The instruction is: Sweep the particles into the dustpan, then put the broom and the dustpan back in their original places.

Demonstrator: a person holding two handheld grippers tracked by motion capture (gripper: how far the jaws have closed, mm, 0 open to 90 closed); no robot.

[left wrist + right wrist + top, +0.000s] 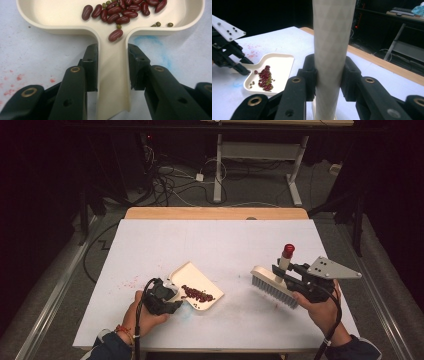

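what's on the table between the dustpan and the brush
Nothing: in the high view, the stretch of white table cover between the dustpan and the brush is bare. The beans lie inside the dustpan.

The white table (pixel 165 245) is bright, the room around it is very dark, and close things look blurry.

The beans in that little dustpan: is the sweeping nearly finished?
Mostly, it seems. A heap of red beans with a few small green ones already lies in the dustpan. The left gripper clamps the pan's handle flat on the table, and the right gripper holds the brush off to the side. Left: perhaps a stray speck by the bristles, then emptying the pan.
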